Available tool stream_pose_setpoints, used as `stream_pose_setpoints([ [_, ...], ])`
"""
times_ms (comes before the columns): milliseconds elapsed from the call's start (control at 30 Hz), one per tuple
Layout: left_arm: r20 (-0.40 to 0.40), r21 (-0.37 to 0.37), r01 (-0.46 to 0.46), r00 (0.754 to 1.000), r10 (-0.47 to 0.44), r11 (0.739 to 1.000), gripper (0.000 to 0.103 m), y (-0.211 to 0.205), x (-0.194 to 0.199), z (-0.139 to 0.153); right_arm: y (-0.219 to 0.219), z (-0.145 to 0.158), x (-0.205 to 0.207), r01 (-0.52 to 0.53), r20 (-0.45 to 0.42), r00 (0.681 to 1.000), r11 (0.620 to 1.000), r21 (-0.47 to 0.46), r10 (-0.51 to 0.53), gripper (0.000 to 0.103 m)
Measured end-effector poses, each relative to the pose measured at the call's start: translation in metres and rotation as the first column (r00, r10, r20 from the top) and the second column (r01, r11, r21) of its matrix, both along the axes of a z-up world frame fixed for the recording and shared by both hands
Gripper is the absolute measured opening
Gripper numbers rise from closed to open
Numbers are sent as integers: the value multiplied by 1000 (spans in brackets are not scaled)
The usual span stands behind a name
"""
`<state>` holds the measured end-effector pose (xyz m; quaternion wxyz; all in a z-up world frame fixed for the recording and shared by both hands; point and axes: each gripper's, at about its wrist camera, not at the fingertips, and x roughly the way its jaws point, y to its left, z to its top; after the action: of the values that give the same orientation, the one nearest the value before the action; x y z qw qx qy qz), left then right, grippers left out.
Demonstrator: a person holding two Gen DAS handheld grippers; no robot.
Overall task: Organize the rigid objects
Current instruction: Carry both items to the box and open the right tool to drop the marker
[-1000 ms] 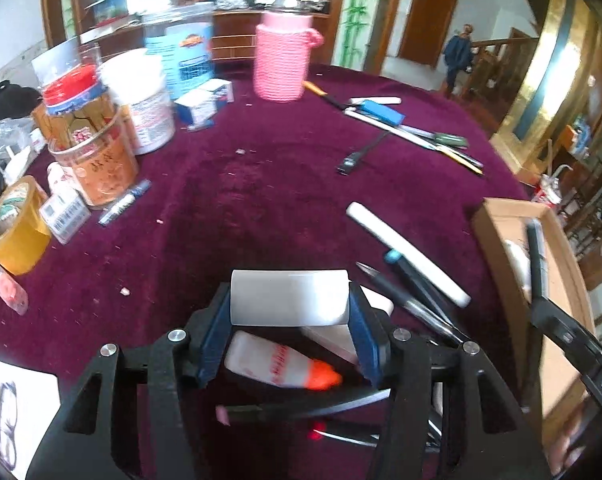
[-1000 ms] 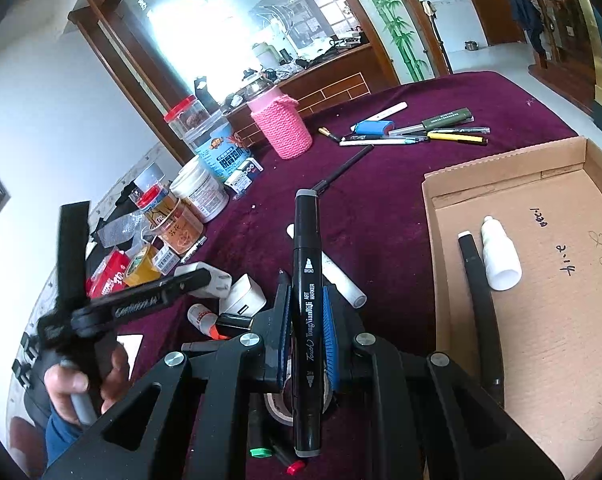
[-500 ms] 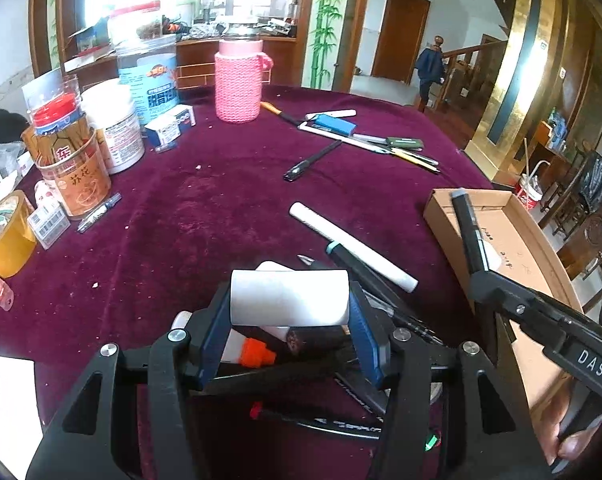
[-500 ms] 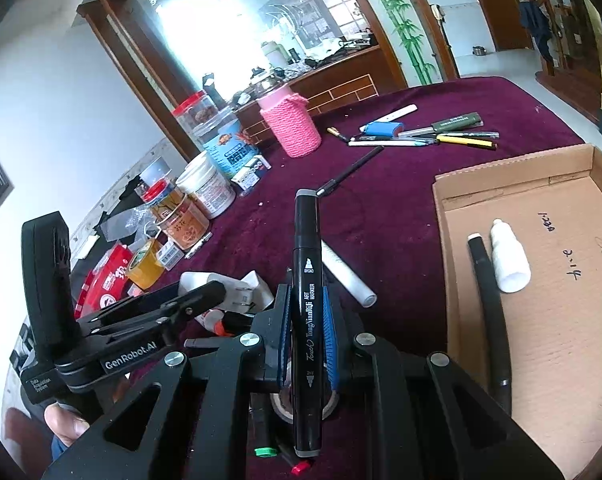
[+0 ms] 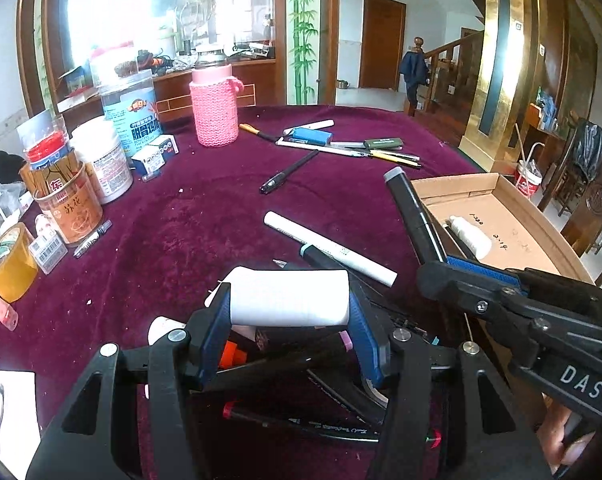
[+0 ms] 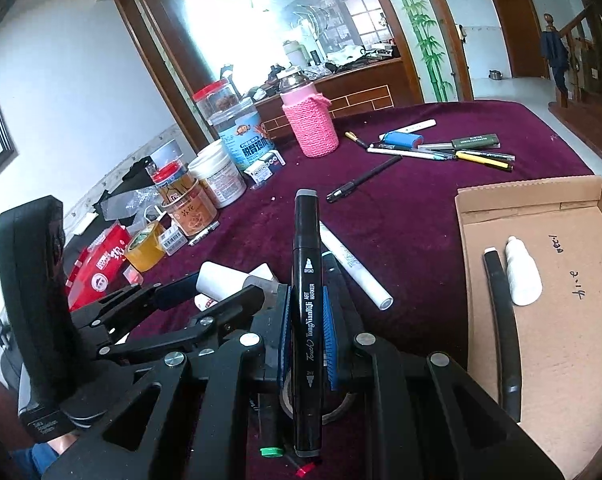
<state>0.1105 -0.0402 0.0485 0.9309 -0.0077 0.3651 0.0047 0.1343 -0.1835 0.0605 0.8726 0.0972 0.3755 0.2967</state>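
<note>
My left gripper (image 5: 289, 320) is shut on a white cylinder (image 5: 289, 298), held crosswise above a heap of markers (image 5: 301, 420) on the maroon cloth. My right gripper (image 6: 307, 320) is shut on a black art marker (image 6: 307, 280) that points forward along the fingers. That same marker (image 5: 413, 216) shows in the left wrist view, just left of the cardboard tray (image 5: 541, 220). Inside the tray (image 6: 581, 280) lie a small white bottle (image 6: 521, 276) and a black pen (image 6: 501, 312). A white marker (image 6: 357, 268) lies on the cloth ahead.
A pink knitted bottle (image 5: 215, 108), jars (image 5: 69, 200), a white tub (image 5: 105, 160) and yellow tape (image 5: 9, 260) crowd the left and back. More pens and a blue case (image 5: 313, 136) lie at the far side. A person (image 5: 413, 76) stands by the stairs.
My left gripper, still holding the white cylinder, has swung to the right toward the tray. The right gripper with its marker now shows close beside it. The right gripper has rolled slightly.
</note>
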Motion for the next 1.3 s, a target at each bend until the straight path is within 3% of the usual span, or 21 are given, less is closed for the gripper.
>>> stream_pose_setpoints([
  [567, 70, 70, -29, 997, 24, 997, 53, -8, -10, 4, -1, -2, 3, 15, -11, 1000, 1000, 8, -15, 13],
  [833, 87, 81, -39, 996, 32, 996, 53, -13, -12, 7, -21, 4, 6, 56, -29, 998, 996, 72, -54, 13],
  [1133, 77, 45, 24, 997, -27, 999, 53, -30, -24, 25, -80, 13, 0, 184, -81, 982, 968, 173, -173, 13],
  [1300, 46, -38, 112, 993, -110, 993, 53, -54, -23, 39, -120, 15, -3, 253, -113, 965, 949, 189, -235, 13],
])
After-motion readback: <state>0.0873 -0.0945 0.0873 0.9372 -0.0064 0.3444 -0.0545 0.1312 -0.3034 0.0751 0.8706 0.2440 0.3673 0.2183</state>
